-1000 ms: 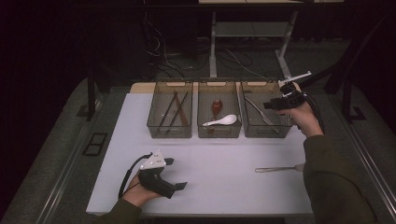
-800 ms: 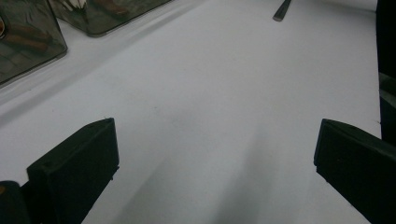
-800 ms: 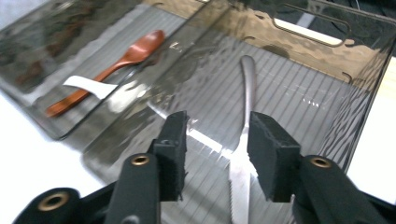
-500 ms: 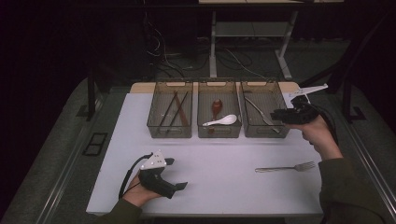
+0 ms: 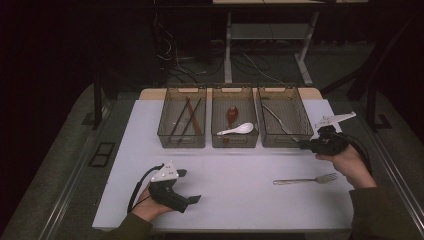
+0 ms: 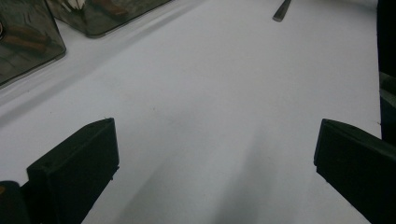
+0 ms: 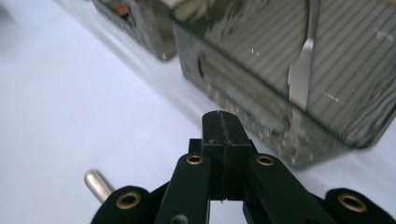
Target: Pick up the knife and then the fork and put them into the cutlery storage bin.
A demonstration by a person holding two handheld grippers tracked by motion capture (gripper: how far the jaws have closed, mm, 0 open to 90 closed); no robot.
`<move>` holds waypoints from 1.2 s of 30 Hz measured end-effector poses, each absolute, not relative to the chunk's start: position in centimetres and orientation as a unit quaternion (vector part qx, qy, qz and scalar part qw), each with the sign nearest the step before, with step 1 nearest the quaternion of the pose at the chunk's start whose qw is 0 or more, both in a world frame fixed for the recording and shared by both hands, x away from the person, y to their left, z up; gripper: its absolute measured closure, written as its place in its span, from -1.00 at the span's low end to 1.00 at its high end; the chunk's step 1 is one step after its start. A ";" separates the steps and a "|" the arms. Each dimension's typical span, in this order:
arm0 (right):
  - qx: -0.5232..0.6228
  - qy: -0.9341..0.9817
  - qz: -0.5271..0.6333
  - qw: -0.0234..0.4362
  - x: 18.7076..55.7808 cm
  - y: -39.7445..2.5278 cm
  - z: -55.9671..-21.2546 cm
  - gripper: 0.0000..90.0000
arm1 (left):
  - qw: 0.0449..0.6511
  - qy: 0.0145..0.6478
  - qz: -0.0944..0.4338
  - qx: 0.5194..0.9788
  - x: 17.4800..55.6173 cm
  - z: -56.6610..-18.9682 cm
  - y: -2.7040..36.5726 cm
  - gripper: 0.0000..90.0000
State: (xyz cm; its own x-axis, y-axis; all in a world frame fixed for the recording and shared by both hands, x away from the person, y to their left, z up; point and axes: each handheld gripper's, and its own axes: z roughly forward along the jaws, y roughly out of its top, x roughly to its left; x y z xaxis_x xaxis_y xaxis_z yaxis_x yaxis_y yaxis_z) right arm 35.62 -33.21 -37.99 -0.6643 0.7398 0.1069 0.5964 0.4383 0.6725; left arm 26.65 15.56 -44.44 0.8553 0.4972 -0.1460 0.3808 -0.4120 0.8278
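A right gripper (image 5: 304,145) hangs just off the near corner of the right bin (image 5: 281,142), its jaws pressed together on nothing, while a fork (image 5: 305,179) lies loose on the white table (image 5: 235,200) nearer the person, tines pointing right. The work in hand appears to be sorting cutlery into three dark bins lined up along the far side: sticks in the left bin (image 5: 161,134), a white spoon (image 5: 237,130) in the middle bin (image 5: 215,141), and a metal utensil (image 7: 301,79) in the right one. The fork looks to be the next piece due, so the coming move would call for the right gripper to spread its jaws, drop to the handle and close across it before carrying it up to the right bin. The left gripper (image 5: 191,186) rests on the near left of the table, jaws wide apart and idle, well clear of the fork.
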 end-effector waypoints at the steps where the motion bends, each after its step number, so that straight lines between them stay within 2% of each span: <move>1: 0.396 0.844 0.346 0.102 35.5 -33.4 -38.2 0.99 | 0.475 0.262 0.061 0.838 26.6 -44.4 15.6 -1.00; 7: 0.408 0.853 0.315 0.085 34.6 -34.5 -39.7 0.99 | 0.474 0.261 0.062 0.839 26.7 -44.4 15.6 -1.00; 17: 0.420 0.866 0.255 0.090 33.1 -36.6 -41.5 0.99 | 0.475 0.262 0.061 0.838 26.7 -44.5 15.6 -1.00; 36: 0.445 0.863 0.222 0.086 31.9 -39.5 -42.5 0.99 | 0.474 0.262 0.060 0.839 26.7 -44.5 15.5 -1.00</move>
State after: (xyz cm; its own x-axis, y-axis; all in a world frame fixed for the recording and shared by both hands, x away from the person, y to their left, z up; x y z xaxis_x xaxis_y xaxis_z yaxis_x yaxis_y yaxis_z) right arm 31.87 -39.51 -42.54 -0.5886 0.8069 0.0497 0.7310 0.5050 0.4589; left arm 26.69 15.52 -44.52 0.8558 0.4958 -0.1478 0.3827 -0.4145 0.8257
